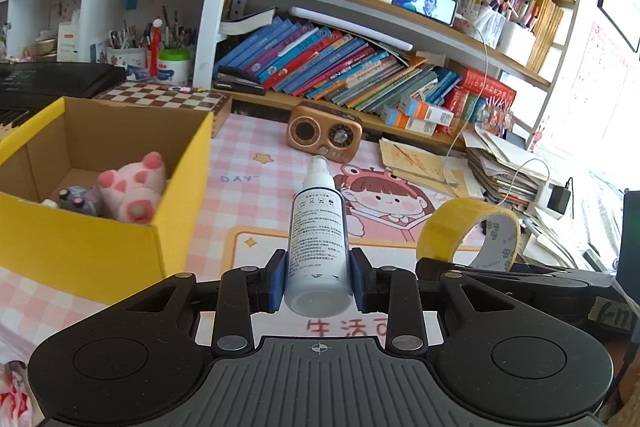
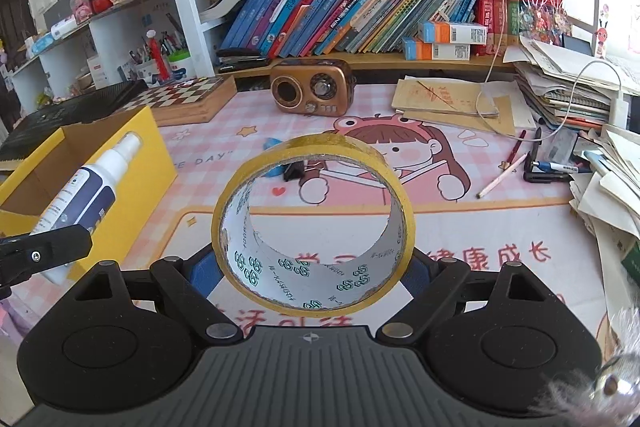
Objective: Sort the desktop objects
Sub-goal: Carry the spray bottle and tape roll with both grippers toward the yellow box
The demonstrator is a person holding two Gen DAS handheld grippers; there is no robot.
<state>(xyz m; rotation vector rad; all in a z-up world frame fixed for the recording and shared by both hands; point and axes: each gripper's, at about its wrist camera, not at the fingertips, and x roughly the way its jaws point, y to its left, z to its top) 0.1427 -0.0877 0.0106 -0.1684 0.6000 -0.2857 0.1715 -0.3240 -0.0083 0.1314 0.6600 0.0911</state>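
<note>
My left gripper (image 1: 318,277) is shut on a white spray bottle (image 1: 318,235), held above the pink desk mat with its nozzle pointing away. The bottle also shows in the right wrist view (image 2: 86,195), beside the box. My right gripper (image 2: 314,267) is shut on a yellow tape roll (image 2: 314,223), held upright above the mat; the roll also shows in the left wrist view (image 1: 468,233), to the right of the bottle. A yellow cardboard box (image 1: 92,243) stands at the left and holds a pink plush pig (image 1: 134,187) and a small grey toy (image 1: 76,201).
A brown retro radio (image 2: 312,87) stands at the back of the mat. A chessboard box (image 2: 188,95) sits behind the yellow box (image 2: 152,151). Pens and a pencil (image 2: 520,163) lie at the right beside paper stacks (image 2: 568,87). Bookshelves rise behind. A black clip (image 2: 294,171) lies mid-mat.
</note>
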